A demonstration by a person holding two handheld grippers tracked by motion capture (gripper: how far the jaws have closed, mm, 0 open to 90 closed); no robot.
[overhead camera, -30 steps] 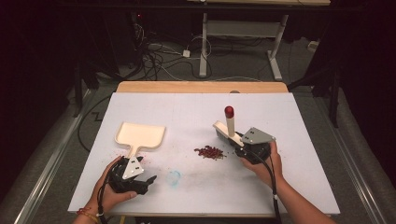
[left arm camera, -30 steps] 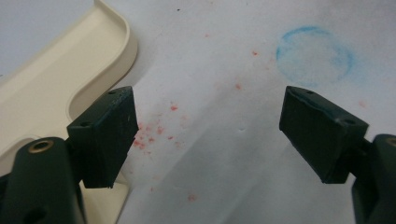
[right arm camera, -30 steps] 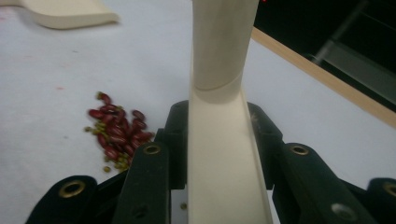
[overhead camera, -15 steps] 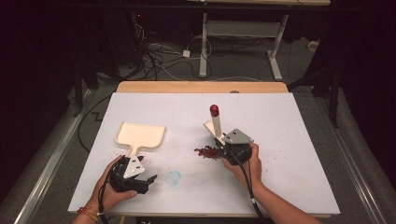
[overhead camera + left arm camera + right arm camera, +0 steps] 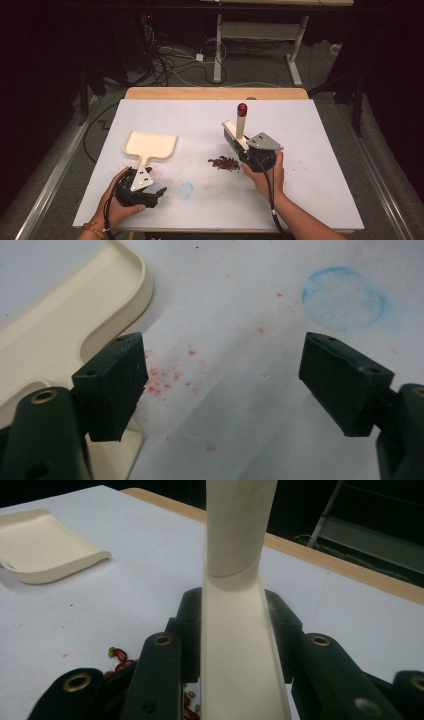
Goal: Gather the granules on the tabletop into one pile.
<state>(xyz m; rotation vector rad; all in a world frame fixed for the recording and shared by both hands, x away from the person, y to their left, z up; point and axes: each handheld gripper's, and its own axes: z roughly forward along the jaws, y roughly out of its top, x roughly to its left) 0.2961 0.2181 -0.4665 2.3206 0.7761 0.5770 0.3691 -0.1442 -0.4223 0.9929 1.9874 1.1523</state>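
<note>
Right gripper [image 5: 239, 141] clamped on brush [image 5: 235, 131], bristles hidden in its own view; shifted rightward off red crumbs [image 5: 224, 162]. Left gripper [image 5: 220, 385] wide, empty, beside dustpan [image 5: 149, 144].

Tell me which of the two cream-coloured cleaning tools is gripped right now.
The brush, with its red-tipped handle upright, is clamped in the right gripper beside the red crumbs. The dustpan lies flat on the table; the left gripper is open beside its handle.

White table [image 5: 310, 150] with a wooden far edge. Cream dustpan [image 5: 150, 145] is laid flat at left; a red crumb pile [image 5: 224, 163] at centre; a blue ring mark [image 5: 186, 190] near it.
</note>
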